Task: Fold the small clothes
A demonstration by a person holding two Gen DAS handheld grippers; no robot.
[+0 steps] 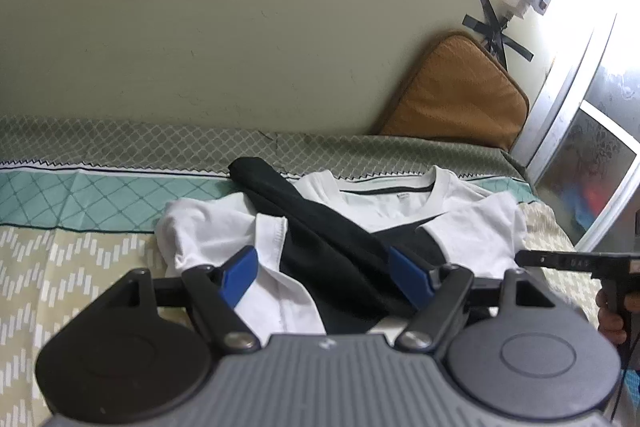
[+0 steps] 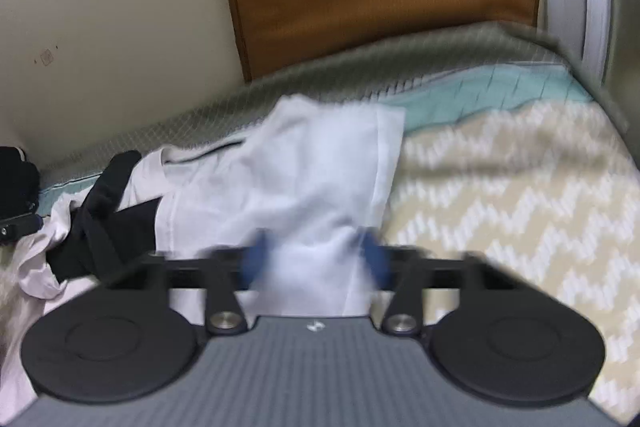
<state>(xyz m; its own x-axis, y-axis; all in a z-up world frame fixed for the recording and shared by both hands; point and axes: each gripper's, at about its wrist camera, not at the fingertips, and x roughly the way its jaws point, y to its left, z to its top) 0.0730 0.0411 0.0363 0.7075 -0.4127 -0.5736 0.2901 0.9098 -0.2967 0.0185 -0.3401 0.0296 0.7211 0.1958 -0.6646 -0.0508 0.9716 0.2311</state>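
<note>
On bed [image 1: 80, 267], left wrist view: white-and-black shirt [image 1: 472, 227] lies crumpled near wall, black strip across it. Left gripper [image 1: 328, 275] hovers over shirt, jaws wide apart, gripping nothing. Orange cushion [image 1: 456, 95] leans on wall.
Right wrist view, blurred: right gripper [image 2: 316, 259] over white sleeve; fabric between blue fingers [image 2: 256, 259]; jaws apart, whether clamped cannot tell.

Motion blur smears my right claw [image 2: 316, 261] and the white cloth [image 2: 304, 179] between its fingers, so I cannot tell the grip.
</note>
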